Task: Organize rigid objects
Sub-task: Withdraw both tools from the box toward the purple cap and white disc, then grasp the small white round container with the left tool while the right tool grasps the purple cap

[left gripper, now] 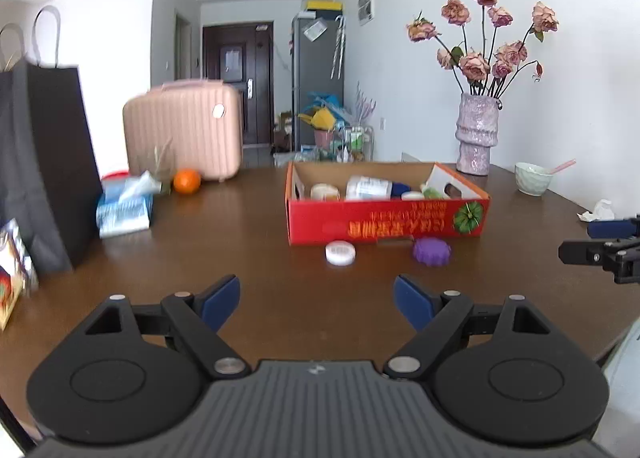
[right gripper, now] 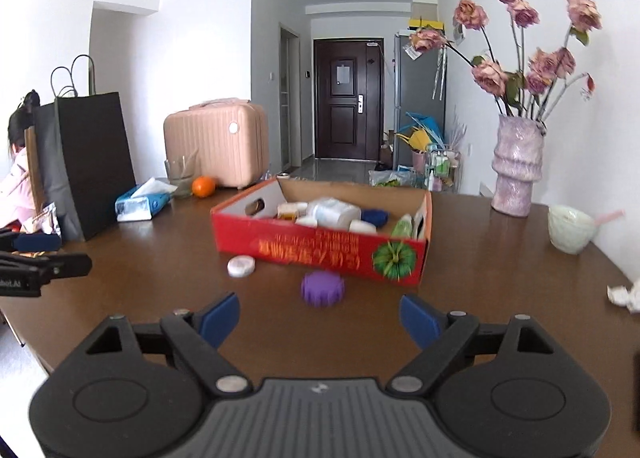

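Both tools empty, left tool (left gripper: 316,302) and right tool (right gripper: 320,320) jaws wide, between picks: white jar lid (left gripper: 340,253) and purple ridged cap (right gripper: 322,288) lie mid-frame on worktop (left gripper: 248,242) just before red cardboard box (right gripper: 320,254), next likely grab one, drop in box.

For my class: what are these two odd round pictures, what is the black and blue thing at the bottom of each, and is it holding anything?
Each picture comes from a wide-angle camera on a hand-held gripper, looking along its two blue-padded fingers. One shows the left gripper, the other the right gripper. Both are open and hold nothing. Ahead, on a brown table, stands a red box with bottles and jars inside. In front of the box lie a white lid and a purple disc. A vase, bowl and orange stand further back.
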